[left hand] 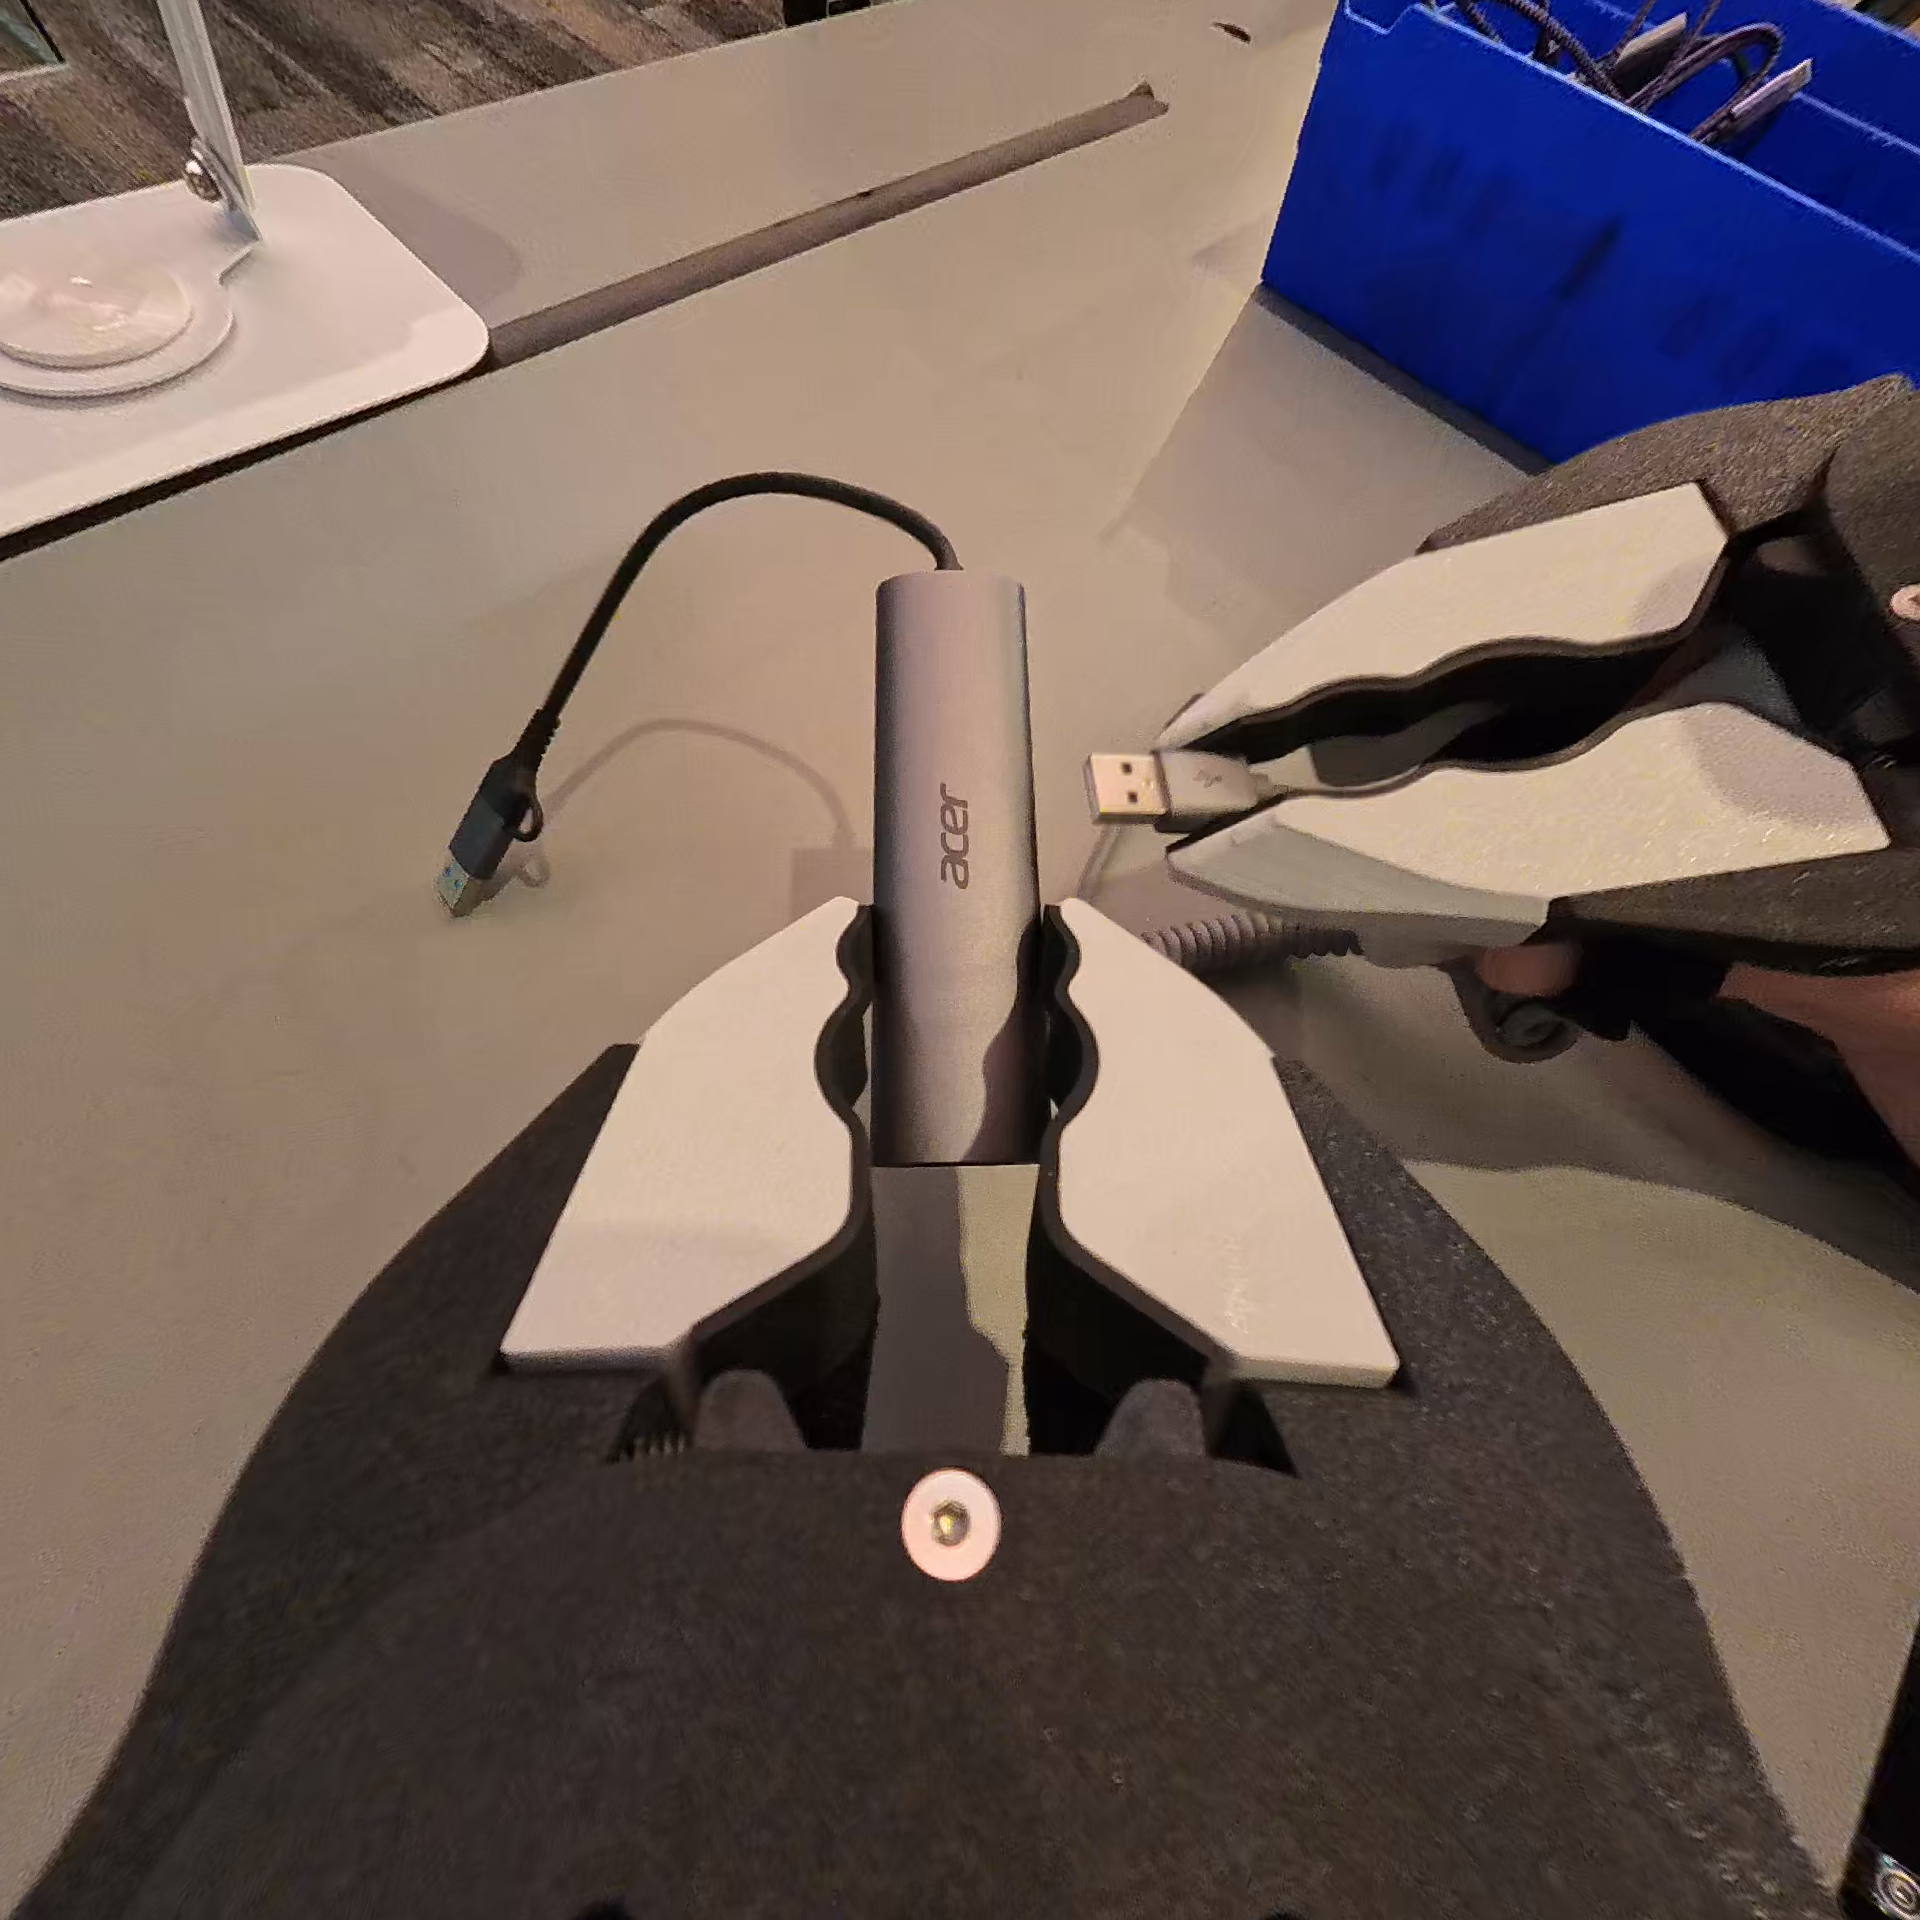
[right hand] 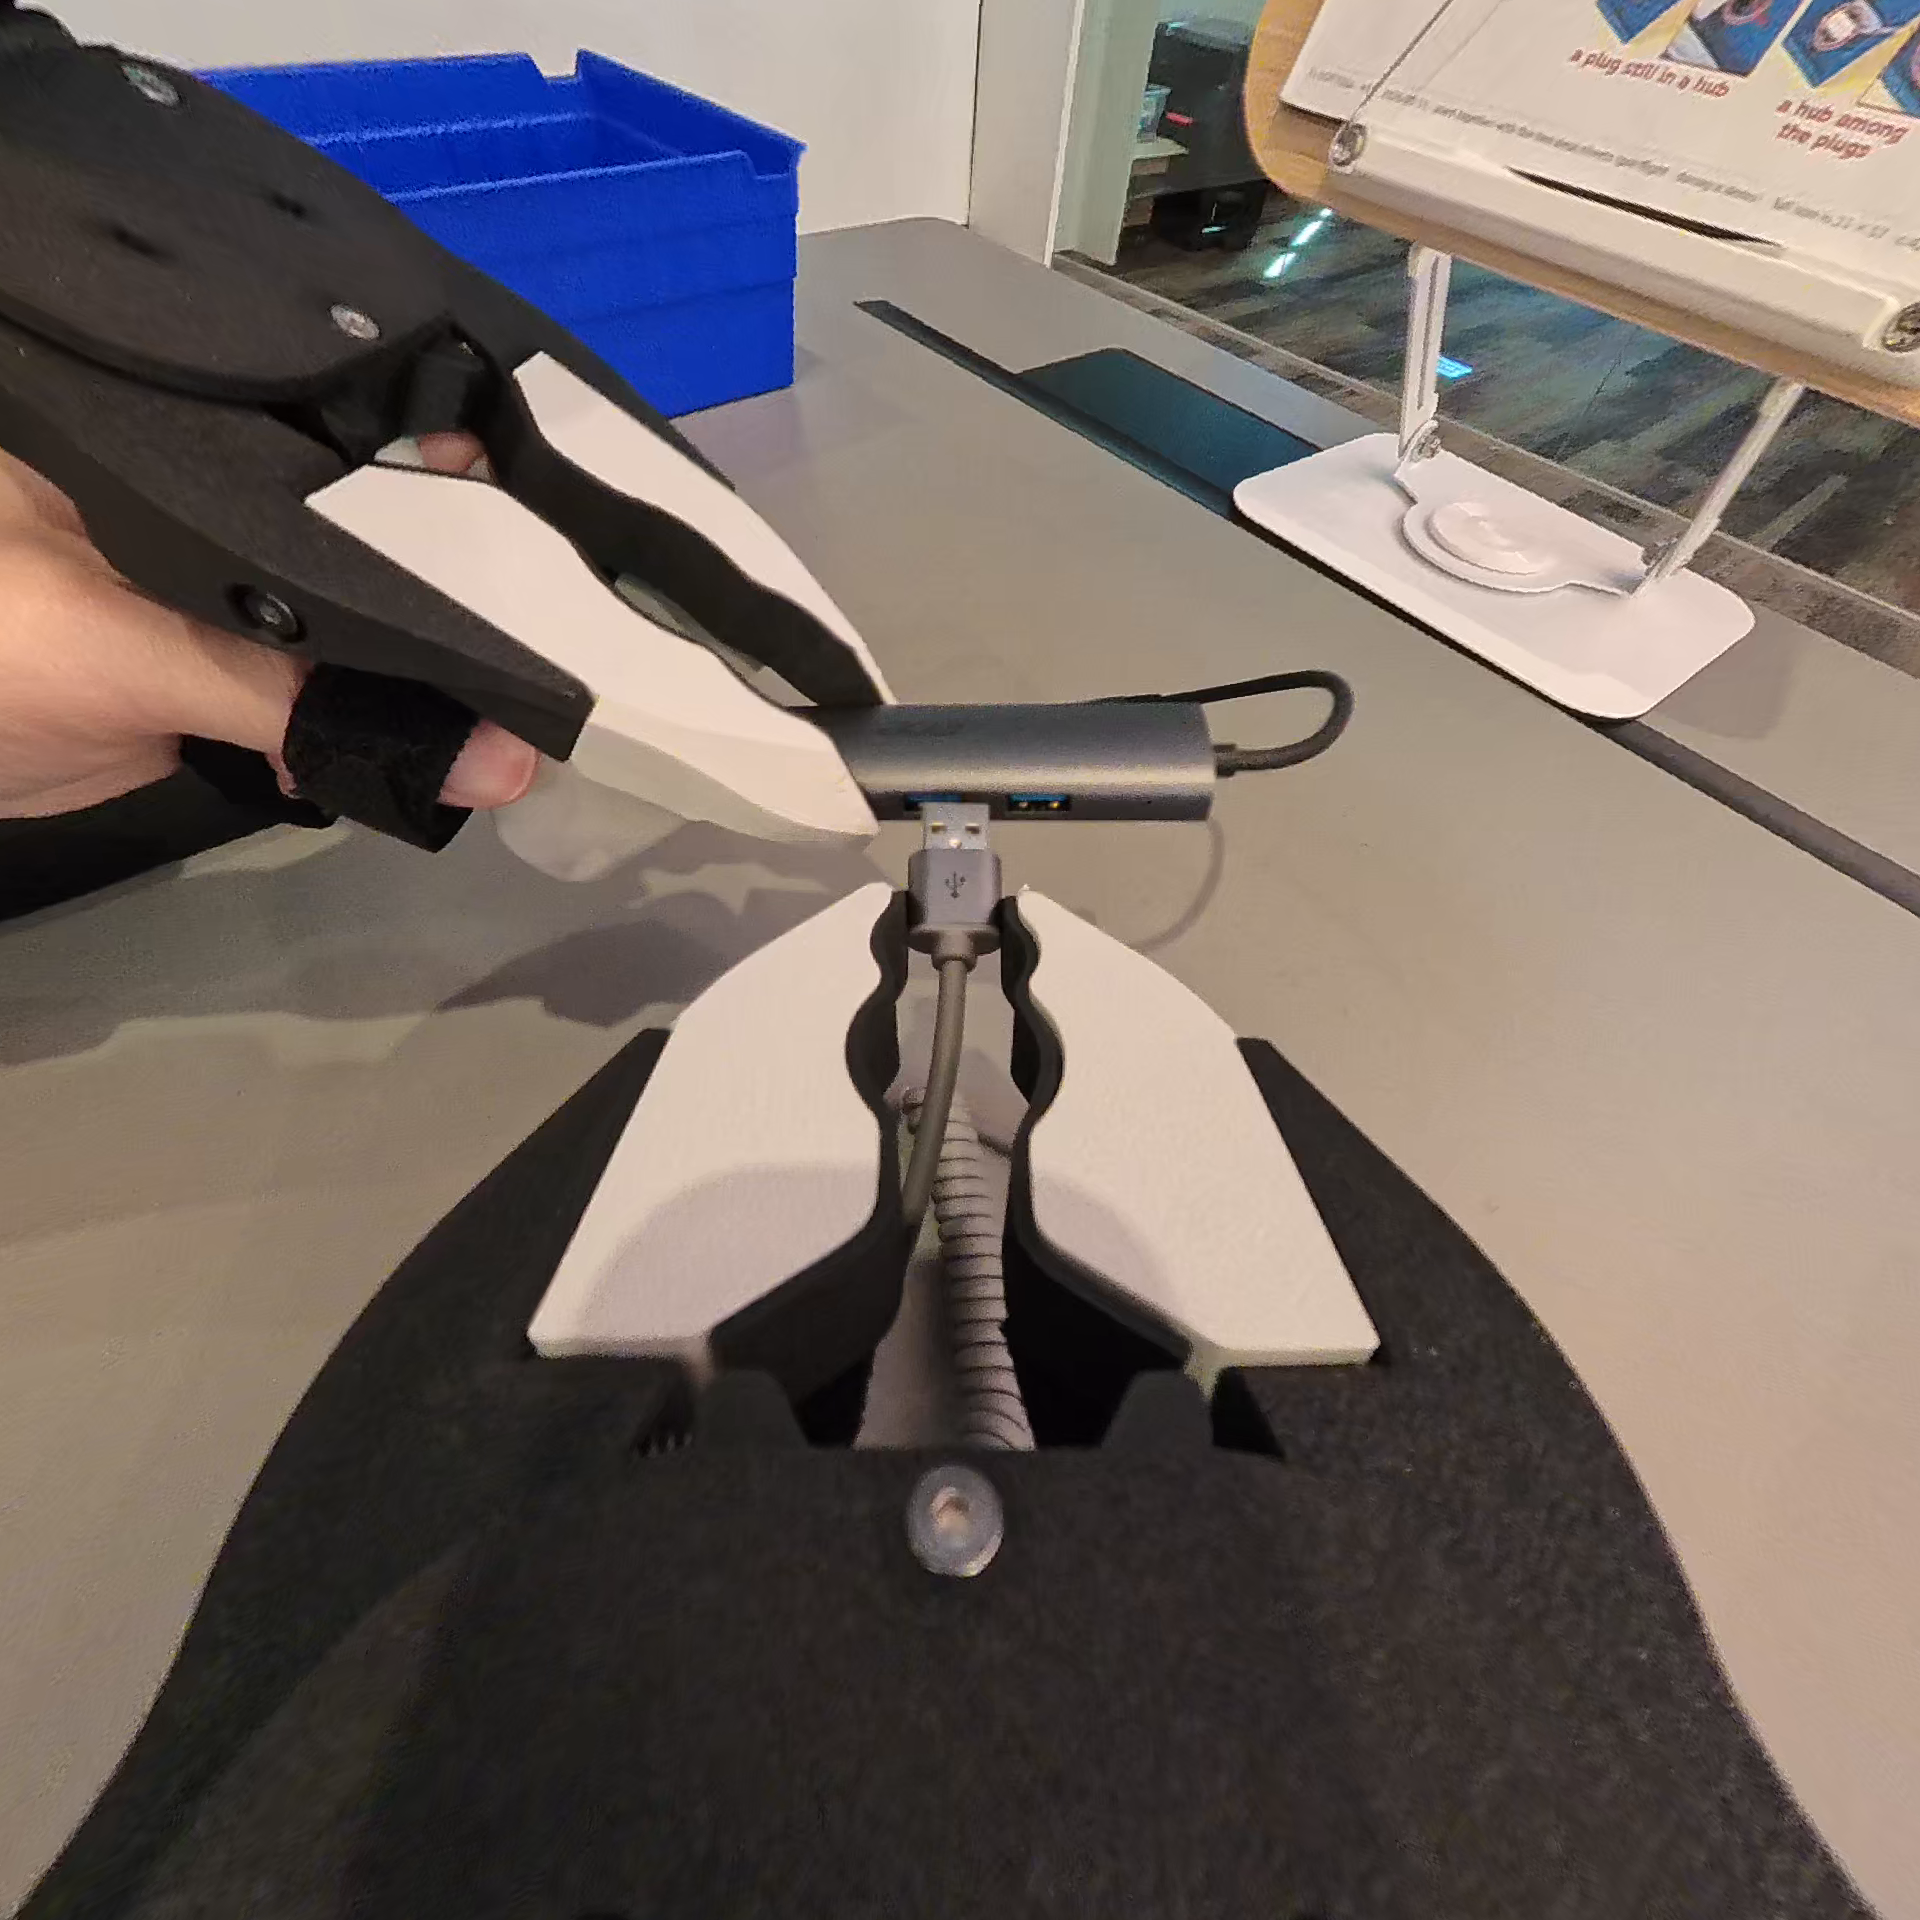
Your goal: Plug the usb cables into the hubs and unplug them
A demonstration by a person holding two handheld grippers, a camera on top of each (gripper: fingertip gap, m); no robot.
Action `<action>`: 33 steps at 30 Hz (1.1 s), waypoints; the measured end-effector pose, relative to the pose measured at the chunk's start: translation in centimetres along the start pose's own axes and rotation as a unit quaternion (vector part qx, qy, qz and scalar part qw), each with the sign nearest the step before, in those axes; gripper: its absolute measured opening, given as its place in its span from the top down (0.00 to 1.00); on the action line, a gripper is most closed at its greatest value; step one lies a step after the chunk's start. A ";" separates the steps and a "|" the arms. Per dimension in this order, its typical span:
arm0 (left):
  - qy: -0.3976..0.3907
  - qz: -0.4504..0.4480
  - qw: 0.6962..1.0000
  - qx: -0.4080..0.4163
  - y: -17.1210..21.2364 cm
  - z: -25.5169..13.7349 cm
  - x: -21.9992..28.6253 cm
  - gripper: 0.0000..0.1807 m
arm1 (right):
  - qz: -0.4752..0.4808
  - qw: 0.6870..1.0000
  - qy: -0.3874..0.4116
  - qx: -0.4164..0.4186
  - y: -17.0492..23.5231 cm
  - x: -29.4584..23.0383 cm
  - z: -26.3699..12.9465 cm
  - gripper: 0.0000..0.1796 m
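A smooth grey desk fills both views, matte and faintly reflective, with a long dark slot running across it. Behind it lie patterned carpet and glass walls. A blue plastic bin with dividers stands at the desk's far side, braided cables coiled inside. A white flat-based stand with thin metal legs carries a wooden board bearing a printed sheet.

The left claw, white fingers with wavy black rubber pads on a grainy black body, is clamped on a slim, rounded, brushed grey metal USB hub, held above the desk. The hub's black braided lead loops back and ends in a blue-tongued plug just over the surface.

The right claw is clamped on the moulded grey housing of a USB-A plug, its coiled grey cable trailing back between the fingers. The plug's metal tip sits just before 1 of 2 blue ports visible on the hub's side, not inserted.
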State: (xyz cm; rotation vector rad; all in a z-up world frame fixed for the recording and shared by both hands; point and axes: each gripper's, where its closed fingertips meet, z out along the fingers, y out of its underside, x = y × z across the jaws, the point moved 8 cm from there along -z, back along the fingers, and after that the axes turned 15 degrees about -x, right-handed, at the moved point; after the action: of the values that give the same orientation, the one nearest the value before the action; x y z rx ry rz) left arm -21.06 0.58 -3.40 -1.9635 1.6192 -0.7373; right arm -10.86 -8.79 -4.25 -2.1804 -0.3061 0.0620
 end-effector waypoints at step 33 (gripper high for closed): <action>-0.002 0.015 1.000 -0.009 -0.2 0.5 0.9 0.83 | -0.028 0.999 0.018 -0.026 0.4 -0.2 0.6 0.91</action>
State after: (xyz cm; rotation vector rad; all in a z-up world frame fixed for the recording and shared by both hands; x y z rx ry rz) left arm -20.41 -0.26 -3.51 -1.9478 1.6543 -0.7090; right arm -11.06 -8.56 -4.91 -2.2199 -0.3521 -0.0156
